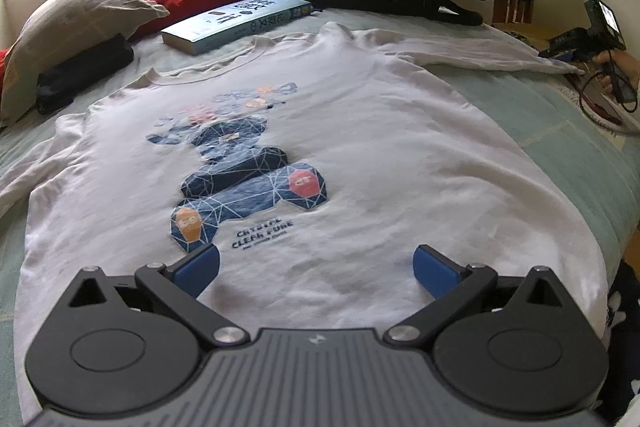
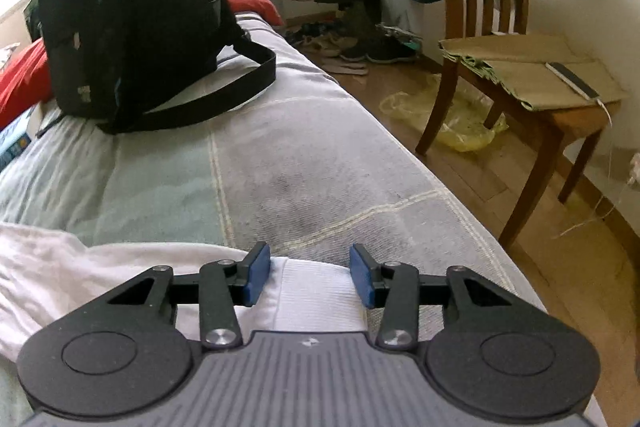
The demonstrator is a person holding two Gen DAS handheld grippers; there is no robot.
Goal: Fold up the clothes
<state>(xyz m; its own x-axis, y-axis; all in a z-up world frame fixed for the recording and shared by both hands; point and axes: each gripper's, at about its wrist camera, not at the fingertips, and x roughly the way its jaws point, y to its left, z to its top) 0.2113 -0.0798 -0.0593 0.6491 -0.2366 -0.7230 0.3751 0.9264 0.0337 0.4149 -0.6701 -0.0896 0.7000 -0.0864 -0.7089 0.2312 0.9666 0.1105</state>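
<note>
Shirt [image 1: 360,131]: spread flat, print up, on the bed [image 1: 568,131].
Left gripper [image 1: 316,263]: held over the near hem, jaws wide apart, nothing between.
Right gripper [image 2: 310,277]: jaws parted around the sleeve cuff [image 2: 316,291], pads not pressed on it.

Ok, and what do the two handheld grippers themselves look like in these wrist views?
Both match. The left gripper and the right gripper each have a grey ribbed body with a small pale logo, two round black housings, black linkage arms on silver pivot bolts, and flat blue pads at the tips. Seen from the left wrist view, the right one carries a small lit screen, with dark cables beside it.
</note>
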